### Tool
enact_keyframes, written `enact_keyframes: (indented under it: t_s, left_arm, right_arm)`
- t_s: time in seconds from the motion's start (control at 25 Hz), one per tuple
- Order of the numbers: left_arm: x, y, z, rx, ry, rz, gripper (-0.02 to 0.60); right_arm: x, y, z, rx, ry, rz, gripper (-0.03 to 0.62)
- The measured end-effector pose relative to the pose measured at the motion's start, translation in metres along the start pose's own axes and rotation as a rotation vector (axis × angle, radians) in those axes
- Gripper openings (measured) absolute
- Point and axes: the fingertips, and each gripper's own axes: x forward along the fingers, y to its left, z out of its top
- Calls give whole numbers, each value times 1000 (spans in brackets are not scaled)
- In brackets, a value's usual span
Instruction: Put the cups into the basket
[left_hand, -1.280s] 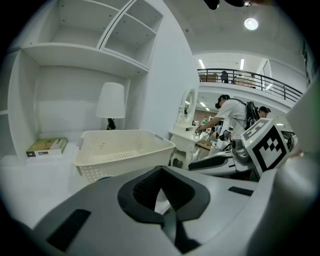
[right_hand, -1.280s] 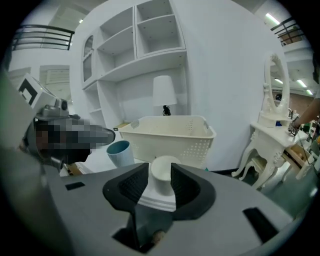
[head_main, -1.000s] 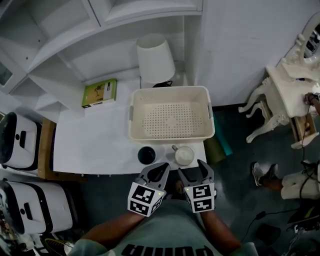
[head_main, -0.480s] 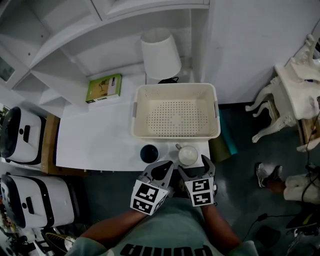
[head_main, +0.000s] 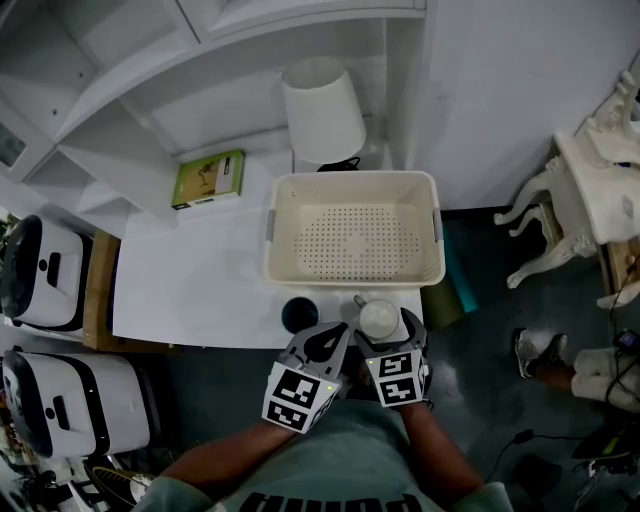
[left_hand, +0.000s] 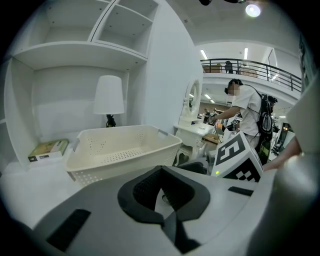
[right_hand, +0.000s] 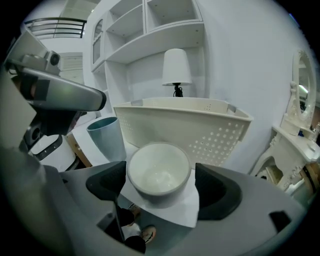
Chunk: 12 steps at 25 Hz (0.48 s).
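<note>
Background balcony (left_hand: 250, 67) beyond the basket (left_hand: 120, 150) shows only in left gripper view.

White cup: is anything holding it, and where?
Nothing is held. On the right gripper, the fingers have just been opening and stand apart either side of the white cup, not pressing it. The left gripper is shut, empty.

White shelving (head_main: 130, 110), white lamp (head_main: 322, 108) on white table (head_main: 190, 290); dark floor (head_main: 480, 400), ornate white dresser (head_main: 600, 185)
</note>
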Motion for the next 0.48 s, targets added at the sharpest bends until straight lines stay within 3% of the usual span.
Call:
enact_keyframes:
  t_s: [0.48]
  left_arm:
    - [8,12,7,2,9,3,6]
  right_arm:
    - [29,-1,-10,-20,63,24,405]
